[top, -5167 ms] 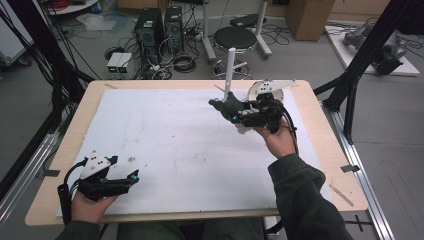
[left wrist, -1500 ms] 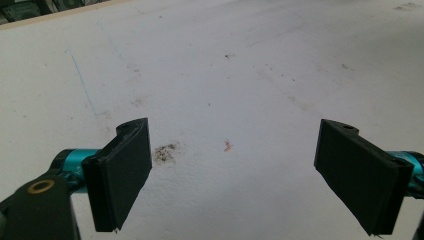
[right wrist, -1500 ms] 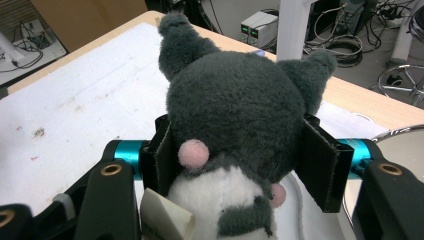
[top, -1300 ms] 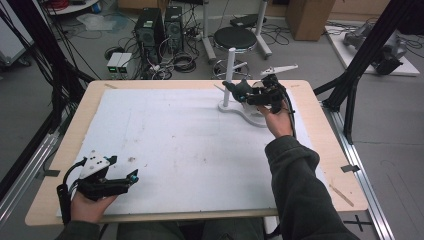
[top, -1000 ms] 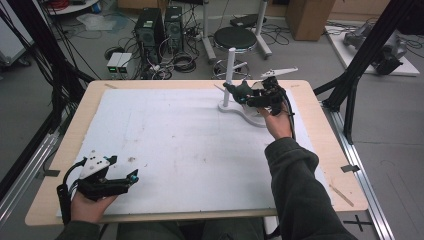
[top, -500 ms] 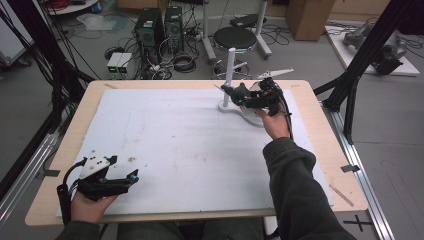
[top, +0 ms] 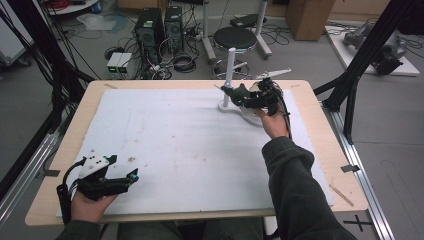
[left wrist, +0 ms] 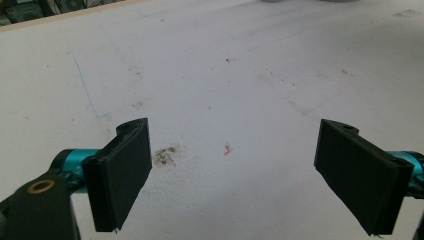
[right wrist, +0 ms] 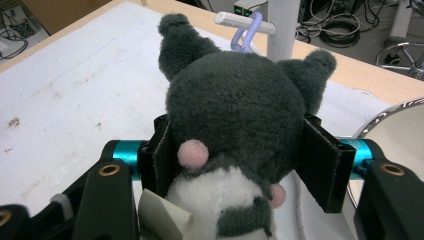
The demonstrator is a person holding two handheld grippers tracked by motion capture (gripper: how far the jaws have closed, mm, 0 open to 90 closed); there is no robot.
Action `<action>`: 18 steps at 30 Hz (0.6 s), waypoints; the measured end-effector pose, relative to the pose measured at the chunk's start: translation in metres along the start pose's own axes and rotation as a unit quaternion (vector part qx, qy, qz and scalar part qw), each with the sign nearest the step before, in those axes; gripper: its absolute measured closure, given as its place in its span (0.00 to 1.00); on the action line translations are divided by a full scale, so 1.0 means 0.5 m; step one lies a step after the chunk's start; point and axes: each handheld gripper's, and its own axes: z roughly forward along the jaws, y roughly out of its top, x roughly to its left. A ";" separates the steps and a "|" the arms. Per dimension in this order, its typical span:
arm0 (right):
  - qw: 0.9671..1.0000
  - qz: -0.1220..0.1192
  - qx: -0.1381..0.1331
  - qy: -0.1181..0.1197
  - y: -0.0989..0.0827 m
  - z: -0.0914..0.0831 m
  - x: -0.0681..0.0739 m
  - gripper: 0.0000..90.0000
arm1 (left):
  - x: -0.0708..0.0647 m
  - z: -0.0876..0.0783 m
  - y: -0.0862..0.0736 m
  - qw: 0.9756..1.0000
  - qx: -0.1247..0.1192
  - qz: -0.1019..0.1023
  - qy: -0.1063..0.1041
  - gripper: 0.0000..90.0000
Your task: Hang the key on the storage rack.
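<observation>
- The right gripper's jaws were clamped on the head of a dark grey plush toy, one black pad pressed into each side of it; in the high view the same gripper sat at the far right of the table.
- The plush toy had two pointed ears, pink cheek spots and a white chest, and a pale tag hung at its lower left in the right gripper view.
- A lilac loop rose from the top of the toy's head and lay around or against a short white peg; whether it was truly hooked over the peg could not be told.
- The peg jutted from a white upright post on a flat white base, just beyond the toy.
- A shiny round bowl stood just beside the right gripper; what showed of its inside was bare.
- The left gripper's jaws stood wide apart with nothing between them, above the white mat.
- In the high view the left gripper rested in the left hand at the near left corner of the wooden table, well apart from the toy.
</observation>
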 end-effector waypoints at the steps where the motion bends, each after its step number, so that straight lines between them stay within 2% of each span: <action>1: 1.000 0.001 0.001 0.001 0.000 0.001 -0.001 0.43 | 0.000 0.000 0.001 1.000 0.001 -0.001 0.000 0.17; 18: 1.000 -0.009 0.014 -0.007 -0.001 0.022 0.006 0.42 | 0.003 0.001 -0.002 1.000 0.001 0.000 -0.001 0.17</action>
